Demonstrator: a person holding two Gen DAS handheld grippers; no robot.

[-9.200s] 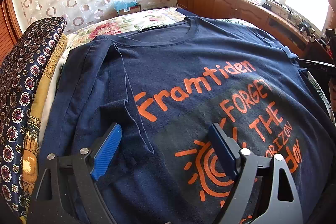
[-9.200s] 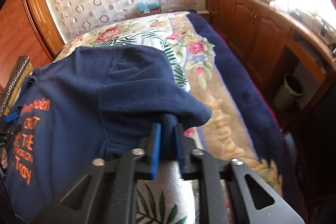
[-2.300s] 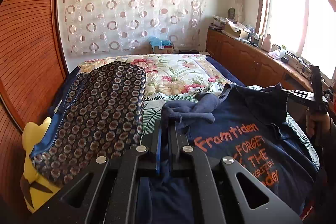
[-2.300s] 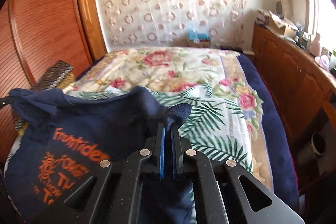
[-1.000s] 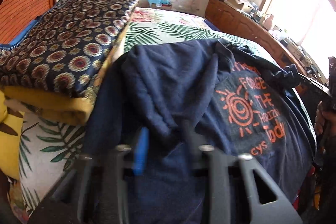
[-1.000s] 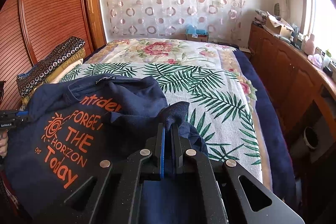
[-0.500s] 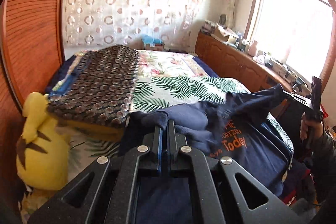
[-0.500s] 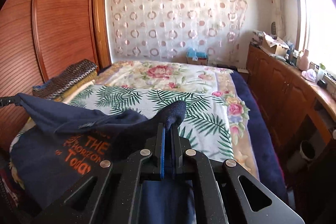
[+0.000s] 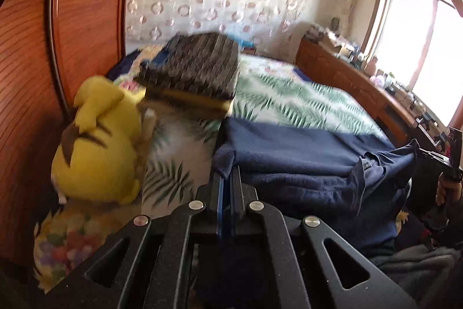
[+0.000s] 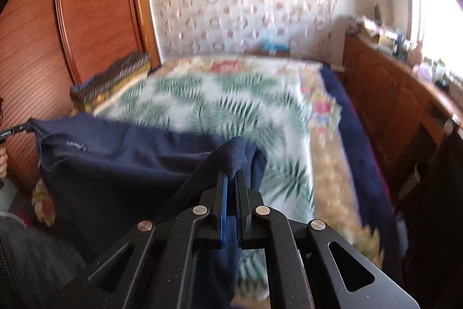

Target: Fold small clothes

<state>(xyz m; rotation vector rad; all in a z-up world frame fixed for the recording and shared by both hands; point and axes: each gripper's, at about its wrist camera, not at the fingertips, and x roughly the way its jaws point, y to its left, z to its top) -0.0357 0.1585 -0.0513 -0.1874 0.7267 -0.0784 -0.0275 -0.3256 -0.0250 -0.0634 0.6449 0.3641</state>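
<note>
Your left gripper [image 9: 227, 178] has its jaws pinched tight on one corner of the navy shirt [image 9: 303, 155], with a small tuft of cloth poking out above the blue pads. Your right gripper [image 10: 231, 184] is clamped the same way on the opposite corner, a rounded fold of fabric standing up over its fingertips. Between them you hold the shirt stretched out in the air over the near edge of the bed [image 10: 231, 106], its upper edge running nearly straight from one gripper to the other. The collar label shows in the right wrist view near the left gripper's end, and the cloth hangs down below the taut edge in loose folds. No print shows on the side facing you.

In the left wrist view, the far end of the shirt bunches at your right gripper at the frame's right edge, with your hand [image 9: 447, 190] wrapped around its handle. A yellow plush [image 9: 98, 146] lies on the bedspread just left of the shirt, against the wooden wardrobe [image 9: 43, 62]. Behind the plush sits a stack of folded patterned fabric [image 9: 194, 71]. Both views are blurred.
</note>
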